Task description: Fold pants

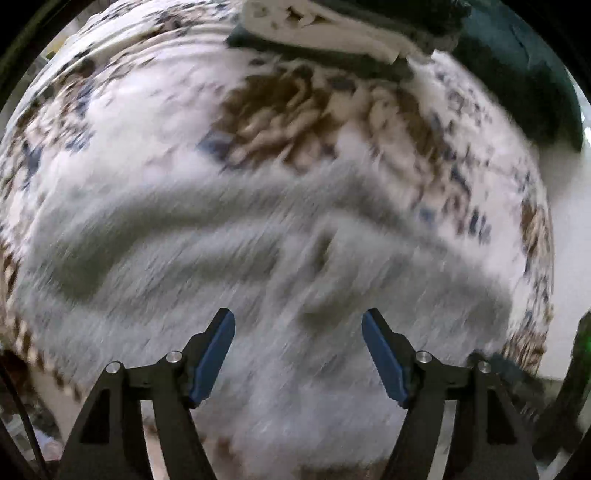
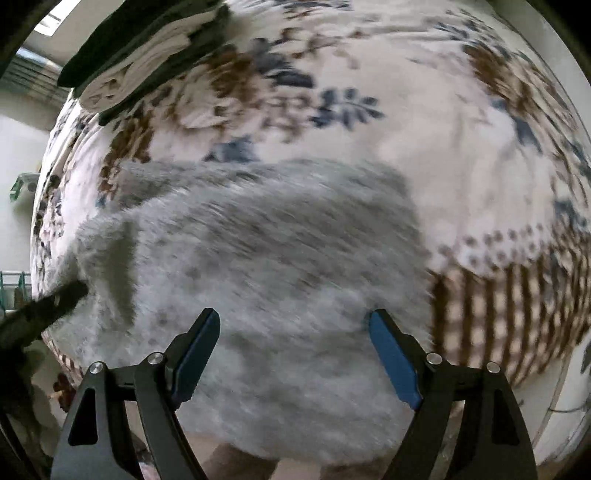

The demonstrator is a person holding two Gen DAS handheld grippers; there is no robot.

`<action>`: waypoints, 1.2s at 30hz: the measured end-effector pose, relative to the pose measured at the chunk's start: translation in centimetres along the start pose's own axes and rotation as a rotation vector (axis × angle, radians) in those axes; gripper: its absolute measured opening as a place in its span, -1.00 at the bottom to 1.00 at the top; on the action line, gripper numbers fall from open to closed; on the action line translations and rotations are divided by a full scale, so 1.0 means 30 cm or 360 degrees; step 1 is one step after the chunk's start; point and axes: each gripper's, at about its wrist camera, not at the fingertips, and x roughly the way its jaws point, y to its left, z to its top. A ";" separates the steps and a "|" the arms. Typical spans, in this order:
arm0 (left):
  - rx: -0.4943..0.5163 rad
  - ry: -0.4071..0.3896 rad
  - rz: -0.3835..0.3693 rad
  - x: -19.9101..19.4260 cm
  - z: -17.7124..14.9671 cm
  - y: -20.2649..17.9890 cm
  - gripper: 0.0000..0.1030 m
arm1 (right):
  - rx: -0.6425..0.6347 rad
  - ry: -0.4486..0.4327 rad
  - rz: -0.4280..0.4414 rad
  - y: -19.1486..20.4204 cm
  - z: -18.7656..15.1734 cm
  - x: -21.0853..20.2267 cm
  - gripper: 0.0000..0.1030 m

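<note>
Grey fuzzy pants (image 1: 258, 258) lie bunched and creased on a floral bedspread (image 1: 129, 110); both views are blurred by motion. My left gripper (image 1: 298, 321) hangs over the pants pointing down, open, with nothing between its blue pads (image 1: 212, 358). In the right wrist view the same grey pants (image 2: 258, 251) spread across the lower middle. My right gripper (image 2: 294, 319) is above them, also open and empty, and its fingers are not touching the cloth.
A stack of folded dark and white clothes (image 1: 325, 33) (image 2: 140, 59) lies at the far side of the bedspread (image 2: 443, 147). A dark teal cushion (image 1: 535, 81) sits at the upper right. A dark blurred bar (image 2: 48, 306) reaches in from the left edge.
</note>
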 end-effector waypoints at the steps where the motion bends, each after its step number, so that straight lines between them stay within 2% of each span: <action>1: 0.0017 0.0007 0.0034 0.040 0.035 -0.014 0.35 | -0.0006 0.0003 -0.0006 0.012 0.010 0.010 0.66; 4: 0.0047 0.0126 0.0174 0.189 0.091 -0.031 0.35 | -0.0011 0.0037 -0.0059 0.039 0.043 0.055 0.66; 6: -0.0039 0.0197 0.0125 0.245 0.098 0.041 0.37 | -0.0005 0.0073 -0.0065 0.039 0.055 0.082 0.66; 7: -0.0076 0.0195 0.0083 0.241 0.095 0.067 0.39 | -0.0006 0.0081 -0.0057 0.038 0.056 0.089 0.66; 9: -0.0173 0.0119 0.0001 0.172 0.066 0.124 0.39 | -0.0029 0.0093 -0.0062 0.047 0.063 0.098 0.66; 11: -0.0255 -0.0059 -0.0161 0.049 0.001 0.181 0.39 | -0.0059 0.0090 -0.0056 0.061 0.064 0.094 0.66; 13: -0.0439 -0.0274 -0.0316 -0.079 -0.107 0.290 0.44 | -0.0068 0.0092 -0.0018 0.076 0.061 0.089 0.66; 14: -0.0549 -0.0336 -0.0380 -0.115 -0.159 0.353 0.50 | -0.0070 0.0096 -0.0002 0.083 0.059 0.086 0.66; 15: -0.0698 -0.0367 -0.0395 -0.138 -0.217 0.440 0.50 | -0.0071 0.0105 0.0016 0.094 0.057 0.084 0.66; 19: -0.1255 -0.0398 -0.0347 -0.084 -0.383 0.753 0.50 | -0.0128 0.0110 0.0040 0.175 0.047 0.078 0.66; 22: -0.1543 -0.0466 -0.0392 0.014 -0.427 0.911 0.47 | -0.0181 0.0133 0.0024 0.235 0.039 0.098 0.66; 24: -0.1622 -0.0497 -0.0459 0.072 -0.412 0.964 0.46 | -0.0206 0.0150 0.0011 0.270 0.031 0.116 0.66; 26: -0.1635 -0.0550 -0.0521 0.111 -0.377 0.997 0.46 | -0.0230 0.0158 -0.0005 0.301 0.023 0.134 0.66; 30: -0.1584 -0.0601 -0.0515 0.142 -0.328 1.009 0.47 | -0.0275 0.0182 -0.0034 0.353 0.011 0.173 0.66; 33: -0.1596 -0.0634 -0.0589 0.172 -0.324 1.036 0.51 | -0.0286 0.0196 -0.0034 0.388 0.007 0.198 0.66; 36: -0.1581 -0.0647 -0.0597 0.147 -0.336 1.032 0.51 | -0.0295 0.0203 -0.0033 0.417 0.004 0.211 0.66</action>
